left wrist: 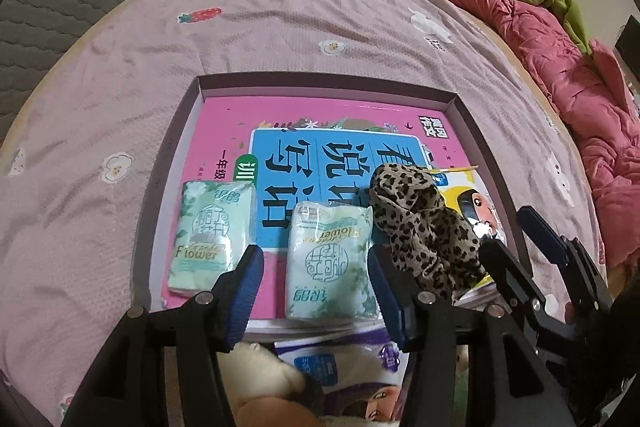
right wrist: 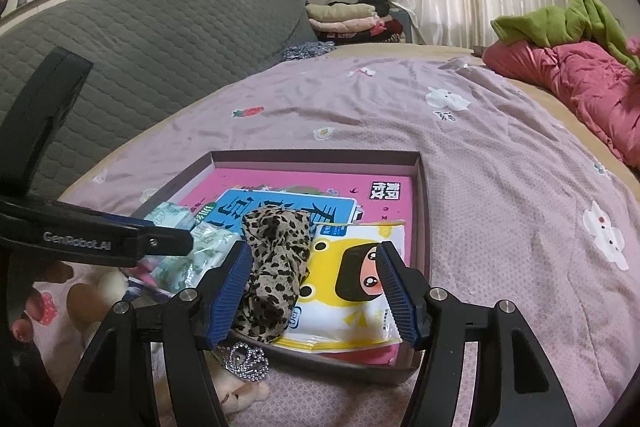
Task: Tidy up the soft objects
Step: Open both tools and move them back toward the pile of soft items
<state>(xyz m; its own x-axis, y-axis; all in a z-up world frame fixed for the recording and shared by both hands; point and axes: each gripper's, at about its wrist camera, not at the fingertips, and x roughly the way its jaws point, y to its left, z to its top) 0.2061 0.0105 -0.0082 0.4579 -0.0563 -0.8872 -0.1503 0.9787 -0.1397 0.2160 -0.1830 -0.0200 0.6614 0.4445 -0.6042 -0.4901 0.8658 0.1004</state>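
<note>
Nearest the left wrist camera, a cream plush toy (left wrist: pixel 260 375) lies just outside the near wall of a shallow box (left wrist: pixel 320 79). The left gripper (left wrist: pixel 314 271) hangs over that near edge with its blue-padded fingers (left wrist: pixel 246 291) spread; a pale green tissue pack (left wrist: pixel 330 259) lies flat between them, and the pads do not press on it. A second tissue pack (left wrist: pixel 212 231) lies just beside it, to the left. Both rest on a pink book (left wrist: pixel 320 115) that lines the box floor.

In the right wrist view, the right gripper (right wrist: pixel 314 291) is likewise open — its jaws stand apart above a leopard-print cloth (right wrist: pixel 272 267) and a yellow cartoon packet (right wrist: pixel 352 291), gripping neither. The cloth is bunched between the tissue packs and the packet. A beaded crown (right wrist: pixel 246 361) lies outside the box, by its near wall.

Farther off, the box sits on a pink bedspread (right wrist: pixel 480 147); beyond it lie a red quilt (right wrist: pixel 568 79), a green garment (right wrist: pixel 560 21) and folded clothes (right wrist: pixel 348 17).
</note>
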